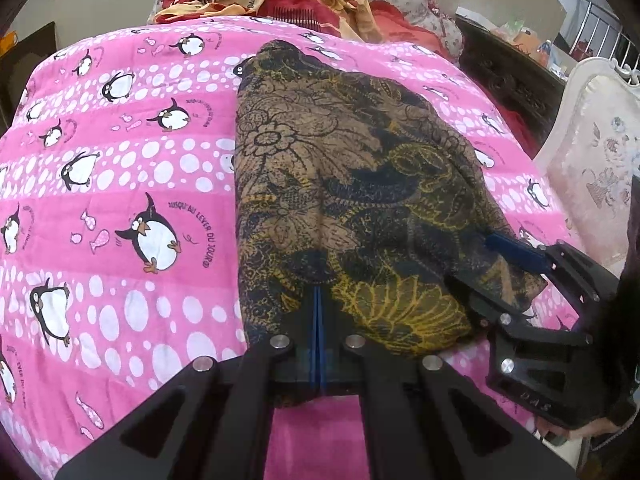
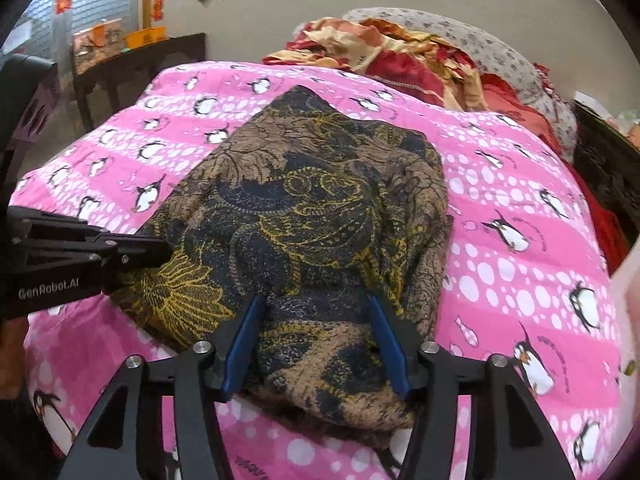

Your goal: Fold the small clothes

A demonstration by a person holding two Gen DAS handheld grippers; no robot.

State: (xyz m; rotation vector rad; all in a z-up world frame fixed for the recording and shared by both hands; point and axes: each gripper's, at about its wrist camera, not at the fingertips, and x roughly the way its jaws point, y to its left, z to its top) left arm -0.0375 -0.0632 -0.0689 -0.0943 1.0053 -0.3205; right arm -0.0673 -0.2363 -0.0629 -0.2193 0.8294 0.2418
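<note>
- The patterned garment (image 2: 320, 216), brown and navy with yellow floral line-work, lies as a partly folded bundle on the pink penguin-print bedspread (image 2: 520, 240), roughly in the middle of the bed.
- The left gripper (image 1: 318, 304) has its jaws pressed together at the near edge of the cloth; the blue pads meet in a thin line with fabric bunched round them, so it appears to pinch a fold, though how much cloth is caught is hidden.
- The right gripper (image 2: 318, 320) stands with its jaws apart, straddling a thick hump of cloth at the near right corner. The blue fingers (image 2: 244, 340) flank the hump; no firm squeeze on it shows.
- Risk, as I judge it: with the right side unheld, any pull by the left gripper could drag the bundle sideways and undo the layers.
- If the right jaws shut here, they may take several layers at once, so that a lift would carry the bundle rather than one flap.
- The fabric looks soft and slippery, and the bedspread gives under load, so a crease may land crooked.
- The heaped red and cream bedding (image 2: 400, 52) at the far end lies well apart and should not interfere.
</note>
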